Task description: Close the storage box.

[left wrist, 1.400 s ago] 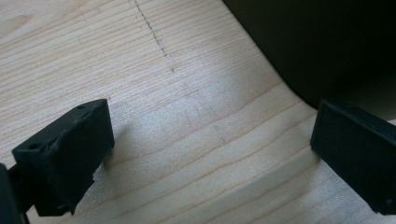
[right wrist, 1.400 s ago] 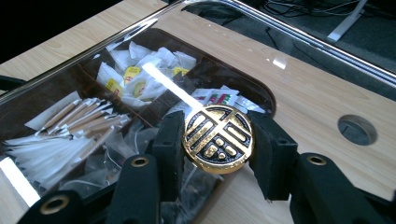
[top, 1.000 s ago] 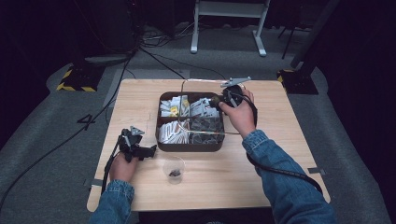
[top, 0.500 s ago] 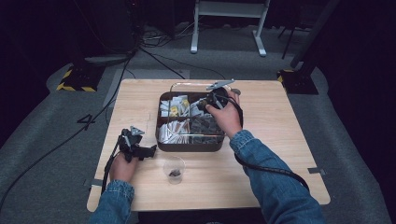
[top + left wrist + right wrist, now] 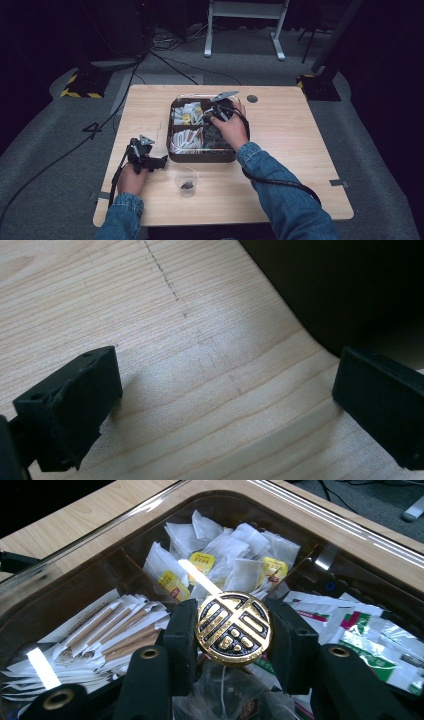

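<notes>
A dark compartment box (image 5: 171,150) sits mid-table under a clear lid (image 5: 100,545) with a round gold knob (image 5: 234,628). My right gripper (image 5: 234,632) is shut on that knob, its jaws pressing on both sides, and in the high view it (image 5: 216,114) hovers over the box's far half. Through the lid I see white tea bags (image 5: 220,550), paper stick packets (image 5: 110,630) and printed sachets (image 5: 360,625). My left gripper (image 5: 157,162) rests open on the wood left of the box; between its jaws (image 5: 225,405) is bare tabletop, with the box's dark corner (image 5: 350,290) beyond.
A small clear cup (image 5: 186,181) with something dark in it stands in front of the box. The right gripper's cable (image 5: 280,182) trails over the table by the sleeve. A round hole (image 5: 252,98) marks the table's far side. Dark floor and cables surround the table.
My right hand has moved left and down over the box, carrying the lid by its knob. The left hand has stayed put.
</notes>
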Motion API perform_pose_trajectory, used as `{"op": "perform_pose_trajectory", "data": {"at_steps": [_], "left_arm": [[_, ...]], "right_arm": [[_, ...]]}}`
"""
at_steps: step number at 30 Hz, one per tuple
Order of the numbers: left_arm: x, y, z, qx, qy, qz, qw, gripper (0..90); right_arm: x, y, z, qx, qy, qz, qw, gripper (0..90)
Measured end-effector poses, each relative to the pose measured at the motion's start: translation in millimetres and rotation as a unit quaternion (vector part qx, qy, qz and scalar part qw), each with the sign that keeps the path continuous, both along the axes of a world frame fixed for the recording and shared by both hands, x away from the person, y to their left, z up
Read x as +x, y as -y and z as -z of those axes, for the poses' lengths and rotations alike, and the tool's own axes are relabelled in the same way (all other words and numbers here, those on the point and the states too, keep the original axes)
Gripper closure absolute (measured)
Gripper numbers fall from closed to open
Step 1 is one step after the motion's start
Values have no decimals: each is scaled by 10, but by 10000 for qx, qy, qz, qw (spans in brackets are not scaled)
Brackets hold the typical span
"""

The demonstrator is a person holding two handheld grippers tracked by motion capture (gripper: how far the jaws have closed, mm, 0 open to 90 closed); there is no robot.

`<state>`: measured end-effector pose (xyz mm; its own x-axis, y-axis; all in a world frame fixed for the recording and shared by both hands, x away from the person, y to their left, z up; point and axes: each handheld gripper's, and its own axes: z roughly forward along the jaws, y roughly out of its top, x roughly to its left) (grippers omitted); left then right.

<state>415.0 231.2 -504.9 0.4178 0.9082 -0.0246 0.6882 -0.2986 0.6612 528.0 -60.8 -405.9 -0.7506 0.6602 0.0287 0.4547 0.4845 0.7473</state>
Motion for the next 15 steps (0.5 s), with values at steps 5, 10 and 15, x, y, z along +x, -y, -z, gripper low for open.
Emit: {"op": "perform_pose_trajectory", "data": {"at_steps": [5, 10, 15], "left_arm": [[-1, 1, 1, -3, 4, -7, 10000, 0], [0, 1, 2, -1, 9, -6, 10000, 0], [-1, 1, 1, -3, 4, -10, 10000, 0]], "right_arm": [[-2, -79, 65, -101, -19, -6, 9999, 584], [-12, -142, 120, -159, -42, 16, 9999, 584], [-8, -179, 154, -208, -55, 6, 9998, 585]]}}
